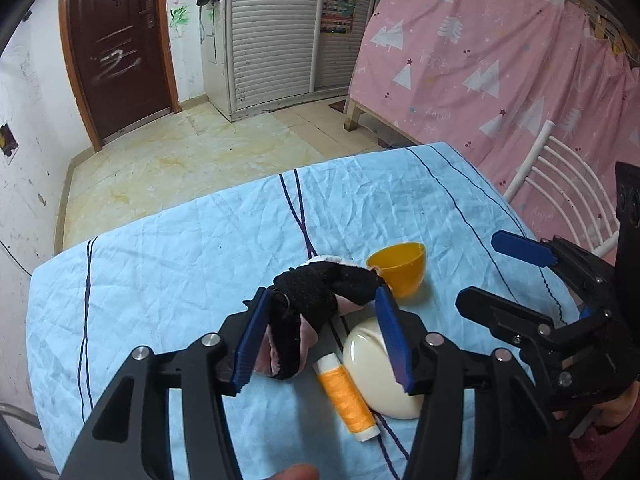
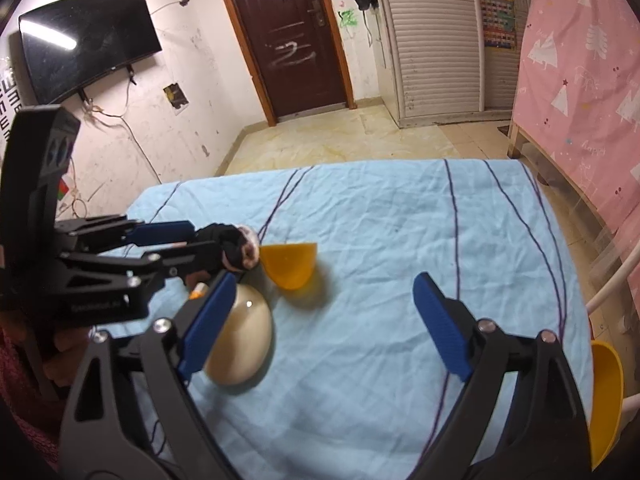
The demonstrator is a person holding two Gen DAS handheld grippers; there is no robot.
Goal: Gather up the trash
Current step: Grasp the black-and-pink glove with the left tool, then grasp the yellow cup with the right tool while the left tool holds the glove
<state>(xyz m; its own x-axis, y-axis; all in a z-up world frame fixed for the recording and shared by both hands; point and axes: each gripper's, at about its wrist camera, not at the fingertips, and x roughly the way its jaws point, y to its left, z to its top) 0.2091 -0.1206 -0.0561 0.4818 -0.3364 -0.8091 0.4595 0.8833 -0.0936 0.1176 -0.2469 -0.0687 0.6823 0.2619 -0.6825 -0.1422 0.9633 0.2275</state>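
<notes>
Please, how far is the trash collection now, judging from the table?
Nothing looks collected yet. In hand: the left tongs stand around the black and pink cloth, not clearly pressing it; the right tongs are open and empty. Left on the blue cloth: orange cup, thread spool, cream oval object.

Even indoor light, soft shadows, glare streak on the wall screen (image 2: 86,52), strong fisheye bending, dark corners.

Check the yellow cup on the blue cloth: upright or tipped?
Tipped. The yellow cup lies on its side on the blue cloth, with its round bottom against the cloth and its rim facing sideways. Nothing shows inside.
</notes>
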